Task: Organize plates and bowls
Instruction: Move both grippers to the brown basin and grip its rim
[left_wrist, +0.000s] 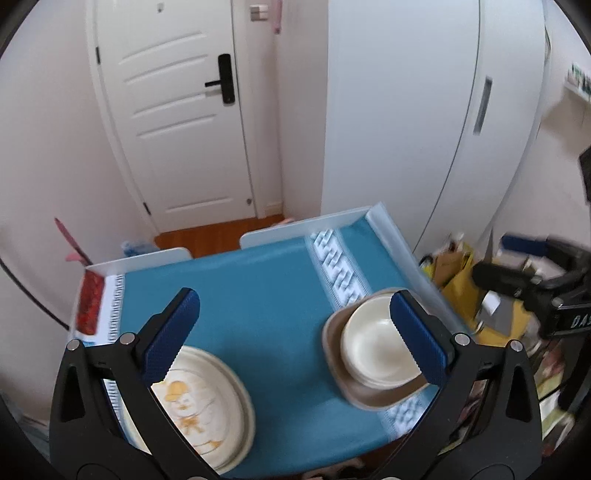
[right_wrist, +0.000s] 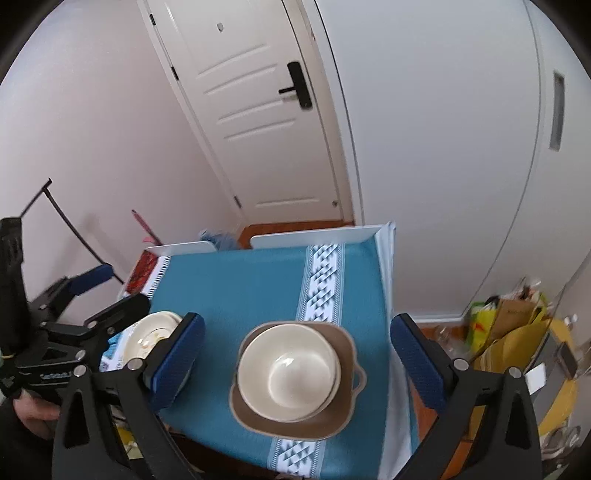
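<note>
We see both grippers spread wide and empty: right gripper (right_wrist: 295, 354) above the stacked bowls (right_wrist: 288, 369), left gripper (left_wrist: 291, 336) nearer the plates (left_wrist: 207, 402).

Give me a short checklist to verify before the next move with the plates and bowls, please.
1. Left gripper open, nothing between pads: ok.
2. Right gripper open, nothing held: ok.
3. Cream bowls nested in the brown square dish: ok.
4. Plates stacked at the table's near left corner: ok.
5. Brown dish fully on the blue tablecloth: ok, though near the edge.
6. Number of bowls in the stack: cannot tell.
</note>
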